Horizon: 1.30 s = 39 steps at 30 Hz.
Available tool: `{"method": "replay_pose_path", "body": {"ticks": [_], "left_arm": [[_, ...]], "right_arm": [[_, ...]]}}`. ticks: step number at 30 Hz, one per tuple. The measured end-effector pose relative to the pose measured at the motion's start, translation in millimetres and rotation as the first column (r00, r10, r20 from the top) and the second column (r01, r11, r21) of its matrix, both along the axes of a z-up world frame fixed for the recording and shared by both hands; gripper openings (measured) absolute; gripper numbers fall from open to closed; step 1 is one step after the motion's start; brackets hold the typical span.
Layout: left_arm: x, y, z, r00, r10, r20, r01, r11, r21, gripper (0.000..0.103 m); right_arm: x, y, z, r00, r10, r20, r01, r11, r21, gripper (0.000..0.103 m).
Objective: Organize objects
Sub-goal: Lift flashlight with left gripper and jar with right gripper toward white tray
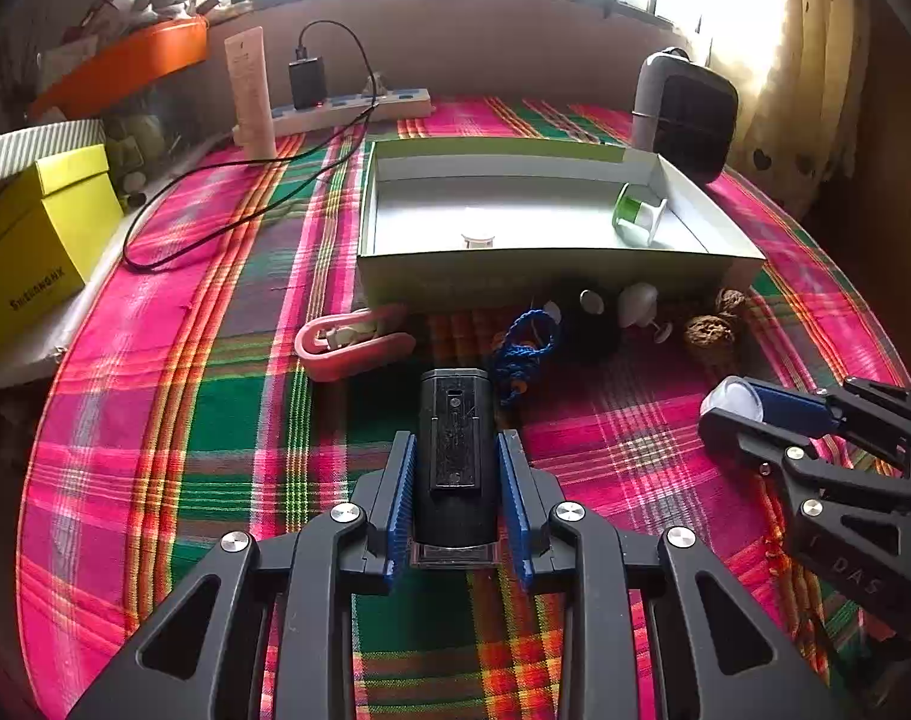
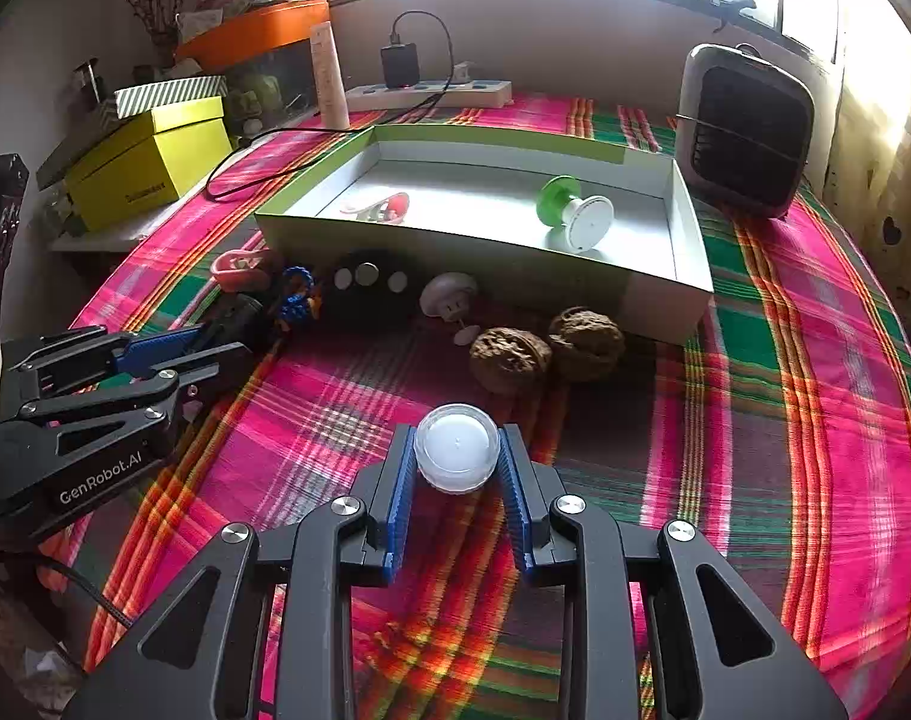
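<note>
My left gripper (image 1: 455, 450) is shut on a black box-shaped device (image 1: 455, 444) low over the plaid cloth. My right gripper (image 2: 457, 450) is shut on a small white round jar (image 2: 457, 447); it also shows in the left wrist view (image 1: 732, 399). An open white tray box (image 2: 683, 228) lies ahead and holds a green and white spool (image 2: 575, 213) and a red and white item (image 2: 383, 207). In front of the box lie a pink clip (image 1: 350, 342), a blue cord (image 1: 524, 345), a black object with silver discs (image 2: 368, 285), a white mushroom-shaped piece (image 2: 449, 294) and two walnuts (image 2: 545, 342).
A black and grey fan heater (image 2: 746, 126) stands at the back right. A power strip (image 2: 431, 93) with a charger and trailing black cable lies at the back. A cream tube (image 1: 251, 93) stands beside it. A yellow box (image 2: 149, 159) and an orange tray (image 2: 257, 30) sit left.
</note>
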State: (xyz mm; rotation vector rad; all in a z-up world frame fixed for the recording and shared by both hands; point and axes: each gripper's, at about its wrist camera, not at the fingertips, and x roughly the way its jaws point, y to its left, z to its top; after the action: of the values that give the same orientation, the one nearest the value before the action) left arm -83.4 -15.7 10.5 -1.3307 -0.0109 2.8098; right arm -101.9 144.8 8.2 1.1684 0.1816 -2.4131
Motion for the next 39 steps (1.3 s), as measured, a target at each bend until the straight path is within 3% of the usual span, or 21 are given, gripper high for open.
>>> {"method": "replay_pose_path", "body": {"ticks": [22,39], "left_arm": [[-4.4,2.5,31.7,0.995,-0.025,-0.093,0.022,0.999,-0.024,0.025],[-44.5,-6.3,41.9,0.995,-0.016,-0.095,0.019,0.999,0.027,0.025]], "right_arm": [[-5.0,-9.3,26.3,0.998,0.010,-0.062,-0.011,1.000,-0.023,0.028],[-44.9,-11.2,43.4,0.995,0.001,-0.096,-0.005,0.999,-0.045,0.028]]}}
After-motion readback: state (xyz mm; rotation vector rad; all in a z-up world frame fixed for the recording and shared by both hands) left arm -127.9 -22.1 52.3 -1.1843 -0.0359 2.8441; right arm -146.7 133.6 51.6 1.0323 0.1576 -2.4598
